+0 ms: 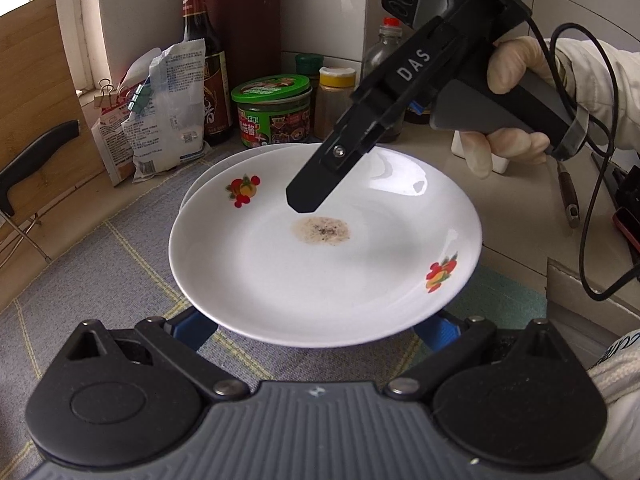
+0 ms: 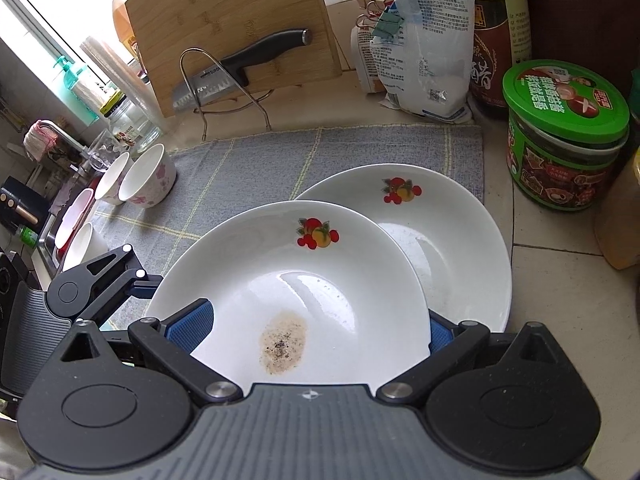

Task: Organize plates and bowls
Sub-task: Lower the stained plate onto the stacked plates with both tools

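Note:
A white plate [image 1: 320,280] [image 2: 340,264] with fruit prints and a brown stain in its middle sits tilted, overlapping a second, matching plate [image 1: 212,166] [image 2: 460,240] on the grey mat [image 2: 320,152]. My left gripper [image 1: 314,330] is open, and both blue pads reach under the stained plate's near rim. My right gripper [image 2: 314,332] [image 1: 304,200] is open too. Its left pad [image 2: 188,328] lies over the plate and its right pad [image 2: 440,336] sits behind the rim. A gloved hand [image 1: 516,64] holds the right gripper.
Two flowered bowls [image 2: 148,180] stand at the mat's left end, with more dishes by the sink [image 2: 76,236]. A cutting board [image 2: 224,20] and a knife [image 2: 240,68] lean at the back. A green-lidded jar [image 2: 568,136], a dark bottle [image 1: 200,52] and bags crowd the corner.

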Demonstrator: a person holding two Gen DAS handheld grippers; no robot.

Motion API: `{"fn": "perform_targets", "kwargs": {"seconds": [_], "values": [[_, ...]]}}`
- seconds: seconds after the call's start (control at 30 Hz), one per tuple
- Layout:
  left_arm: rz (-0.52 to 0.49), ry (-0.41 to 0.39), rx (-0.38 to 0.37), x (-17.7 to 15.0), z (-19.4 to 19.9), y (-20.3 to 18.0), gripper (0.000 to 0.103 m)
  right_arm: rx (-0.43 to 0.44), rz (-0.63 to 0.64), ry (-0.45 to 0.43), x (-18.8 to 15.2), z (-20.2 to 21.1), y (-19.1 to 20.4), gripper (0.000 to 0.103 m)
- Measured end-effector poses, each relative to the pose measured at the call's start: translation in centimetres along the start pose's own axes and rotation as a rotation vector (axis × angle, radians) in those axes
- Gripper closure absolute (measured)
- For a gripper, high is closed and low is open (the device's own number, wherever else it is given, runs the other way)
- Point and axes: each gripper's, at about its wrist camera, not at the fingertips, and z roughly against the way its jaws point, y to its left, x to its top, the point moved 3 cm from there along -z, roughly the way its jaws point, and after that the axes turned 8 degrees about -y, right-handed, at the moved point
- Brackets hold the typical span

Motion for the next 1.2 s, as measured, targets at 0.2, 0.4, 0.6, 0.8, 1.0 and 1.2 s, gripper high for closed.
{"fn": "perform_targets", "kwargs": {"seconds": [0.2, 0.4, 0.6, 0.8, 1.0, 1.2], "values": [[0.001, 0.005, 0.0, 0.2, -0.7, 0.0, 0.001, -0.001, -0.009, 0.001, 0.1, -0.3, -0.8, 0.0], [0.001, 0.013, -0.004, 0.3, -1.1, 0.0, 0.001, -0.002, -0.016, 0.001, 0.1, -0.4, -1.4, 0.0], [0.0, 0.02, -0.008, 0.4, -1.6, 0.2, 0.001, -0.004, -0.019, 0.001, 0.1, -0.5, -1.7, 0.0], [0.005, 0.019, -0.012, 0.5, -1.9, 0.4, 0.001, -0.009, -0.025, 0.003, 0.2, -0.6, -2.1, 0.0], [0.003, 0.023, -0.011, 0.6, -2.3, 0.7, 0.001, -0.018, -0.031, 0.003, 0.1, -0.6, -2.4, 0.0], [-0.001, 0.033, -0.012, 0.7, -2.8, 1.0, 0.001, -0.025, -0.04, -0.002, 0.0, -0.5, -2.6, 0.0]]}}
